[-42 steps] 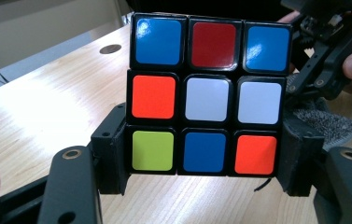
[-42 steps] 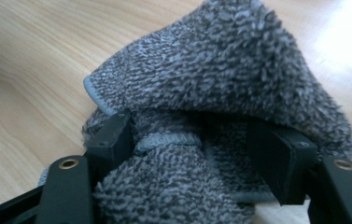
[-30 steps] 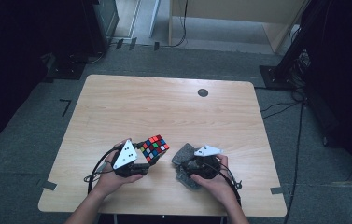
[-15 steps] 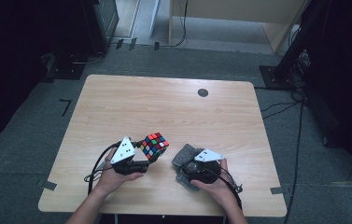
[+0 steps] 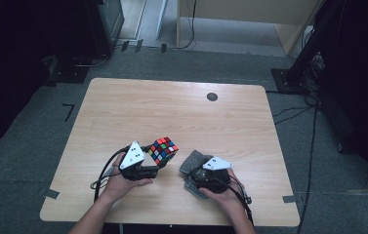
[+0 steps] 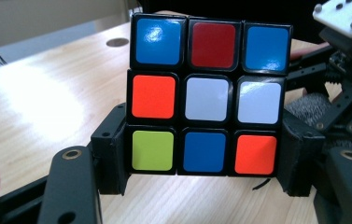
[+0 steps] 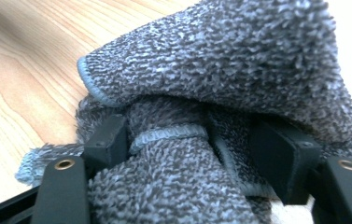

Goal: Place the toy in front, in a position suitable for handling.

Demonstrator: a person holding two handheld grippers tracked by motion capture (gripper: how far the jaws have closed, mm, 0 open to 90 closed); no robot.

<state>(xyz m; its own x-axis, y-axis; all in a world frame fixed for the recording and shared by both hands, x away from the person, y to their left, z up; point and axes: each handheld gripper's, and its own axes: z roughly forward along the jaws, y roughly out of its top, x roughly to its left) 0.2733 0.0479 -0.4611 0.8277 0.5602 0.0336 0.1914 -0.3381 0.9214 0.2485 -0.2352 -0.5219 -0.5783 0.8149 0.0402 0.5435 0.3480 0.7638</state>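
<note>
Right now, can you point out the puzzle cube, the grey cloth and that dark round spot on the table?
puzzle cube (image 6: 209,99), left gripper view, its white centre tile.
grey cloth (image 7: 239,60), right gripper view, the folded upper layer.
dark round spot (image 5: 212,96), high view, its middle.

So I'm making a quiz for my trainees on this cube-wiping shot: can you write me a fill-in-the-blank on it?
1. The left gripper clamps a ____ between its jaws.
2. The centre sticker on the cube face towards the left gripper's camera is ____.
3. The right gripper holds a grey ____.
4. Both things are over a ____ table.

Missing words: puzzle cube; white; cloth; wooden
</note>
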